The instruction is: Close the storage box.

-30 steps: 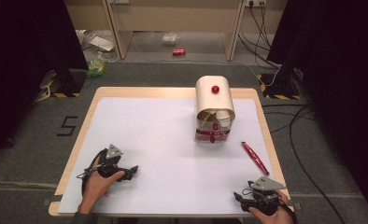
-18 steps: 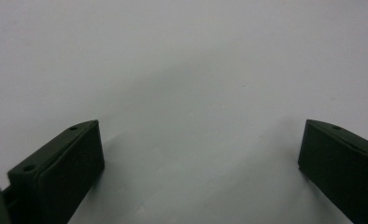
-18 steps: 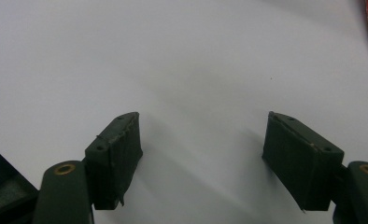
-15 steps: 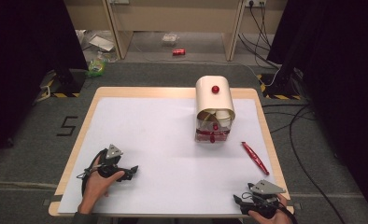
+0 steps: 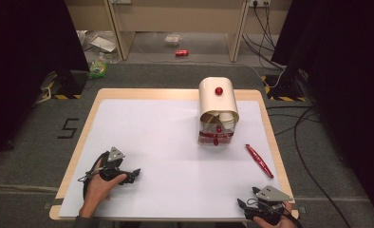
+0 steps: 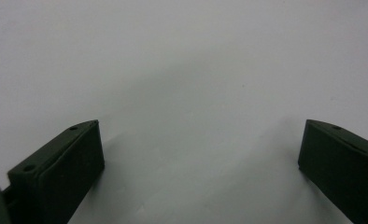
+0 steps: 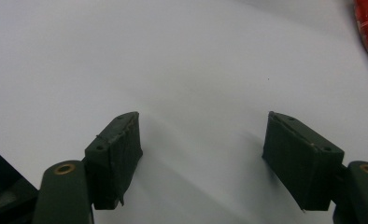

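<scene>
near the table's (image 5: 175,95) front edge, both hand-held grippers wide, red packet (image 5: 259,160) well apart

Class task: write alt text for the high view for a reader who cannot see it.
A person's hands rest two open grippers, left gripper and right gripper, on a white table; farther back stands a cream box, a red packet beside it.

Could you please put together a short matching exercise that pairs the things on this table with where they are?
Things:
1. left gripper
2. right gripper
3. red packet
4. cream container

Places:
A. far side of the table, right of centre
B. near right corner
C. near left part of the table
D. flat between the container and the right gripper

Pairs: 1-C, 2-B, 3-D, 4-A
</scene>
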Action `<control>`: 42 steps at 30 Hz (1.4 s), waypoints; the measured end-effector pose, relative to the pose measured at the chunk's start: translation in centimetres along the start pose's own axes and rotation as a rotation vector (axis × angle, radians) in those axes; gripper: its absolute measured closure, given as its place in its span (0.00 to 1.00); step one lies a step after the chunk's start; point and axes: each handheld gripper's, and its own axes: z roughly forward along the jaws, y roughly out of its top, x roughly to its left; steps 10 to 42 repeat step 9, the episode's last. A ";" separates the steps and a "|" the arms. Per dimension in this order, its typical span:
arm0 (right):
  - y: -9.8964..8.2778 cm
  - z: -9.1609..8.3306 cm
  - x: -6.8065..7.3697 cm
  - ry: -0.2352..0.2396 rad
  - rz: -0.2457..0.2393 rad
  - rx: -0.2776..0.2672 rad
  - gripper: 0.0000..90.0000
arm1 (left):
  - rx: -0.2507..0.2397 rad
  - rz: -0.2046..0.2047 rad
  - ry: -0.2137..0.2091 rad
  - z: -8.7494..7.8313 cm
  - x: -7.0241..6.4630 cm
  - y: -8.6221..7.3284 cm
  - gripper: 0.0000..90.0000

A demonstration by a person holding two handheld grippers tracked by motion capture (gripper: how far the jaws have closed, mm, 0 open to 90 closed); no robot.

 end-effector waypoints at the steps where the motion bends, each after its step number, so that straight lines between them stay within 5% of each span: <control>1: 0.0 0.0 0.0 -0.001 0.003 -0.003 0.31 | 0.000 0.000 0.000 0.0 0.0 0.0 0.00; 42: -0.1 0.0 0.0 -0.001 -0.002 -0.013 0.31 | 0.000 0.000 0.000 0.0 0.0 0.0 0.00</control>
